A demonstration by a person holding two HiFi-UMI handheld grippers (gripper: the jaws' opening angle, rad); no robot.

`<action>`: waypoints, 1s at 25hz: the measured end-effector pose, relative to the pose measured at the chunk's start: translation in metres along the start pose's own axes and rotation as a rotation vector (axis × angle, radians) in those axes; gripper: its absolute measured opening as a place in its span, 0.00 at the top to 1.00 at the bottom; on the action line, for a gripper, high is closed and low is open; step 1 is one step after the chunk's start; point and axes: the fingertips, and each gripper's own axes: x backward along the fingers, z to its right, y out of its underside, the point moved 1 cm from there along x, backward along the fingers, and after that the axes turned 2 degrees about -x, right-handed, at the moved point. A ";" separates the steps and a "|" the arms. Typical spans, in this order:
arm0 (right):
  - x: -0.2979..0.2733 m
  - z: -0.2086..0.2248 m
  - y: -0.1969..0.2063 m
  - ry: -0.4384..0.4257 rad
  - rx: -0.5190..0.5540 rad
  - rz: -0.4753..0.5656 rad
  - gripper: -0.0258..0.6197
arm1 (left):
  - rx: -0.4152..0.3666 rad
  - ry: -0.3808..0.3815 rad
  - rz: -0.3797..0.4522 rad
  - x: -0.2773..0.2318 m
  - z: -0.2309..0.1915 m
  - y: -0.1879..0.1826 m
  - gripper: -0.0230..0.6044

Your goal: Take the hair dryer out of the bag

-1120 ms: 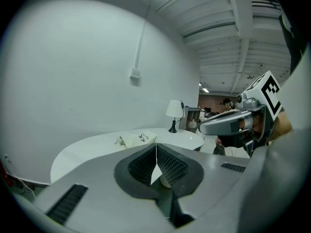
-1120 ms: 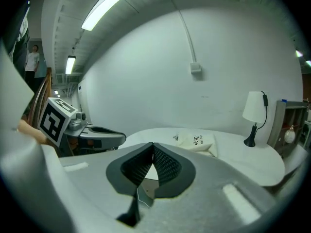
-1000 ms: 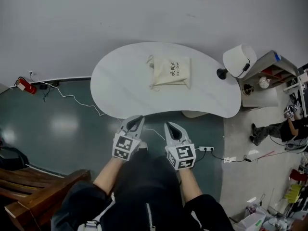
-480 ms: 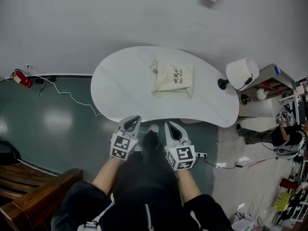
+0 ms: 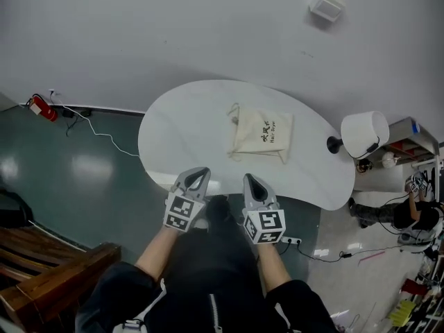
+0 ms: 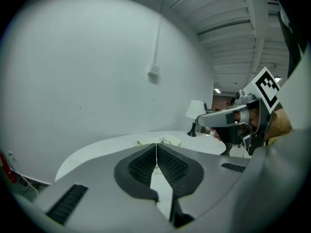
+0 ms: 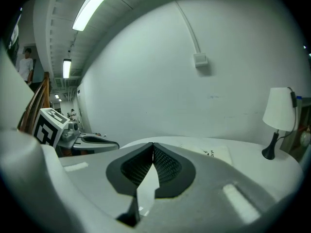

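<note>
Left gripper [image 5: 201, 173] and right gripper [image 5: 248, 179] advanced, tips now over table's [image 5: 173, 130] near edge, closer to bag [image 5: 262, 134]

Even bright ceiling-tube light, sharp pics, heavy fisheye w/ dark corners

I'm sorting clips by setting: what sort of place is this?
Likely a lab or workshop room: white table, power strip and cables on the floor, cluttered shelves at right.

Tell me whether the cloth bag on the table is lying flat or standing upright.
Lying flat. The head view shows the bag spread on the table, its printed face up.
</note>
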 end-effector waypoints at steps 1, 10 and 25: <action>-0.009 0.005 -0.004 -0.009 -0.007 -0.001 0.96 | -0.003 -0.006 -0.004 -0.008 -0.005 -0.004 0.94; -0.088 0.059 -0.043 -0.045 0.045 0.035 0.96 | 0.003 -0.090 -0.024 -0.074 -0.057 -0.038 0.94; -0.187 0.084 -0.049 0.001 0.095 -0.070 0.94 | -0.002 -0.052 -0.072 -0.118 -0.121 -0.043 0.94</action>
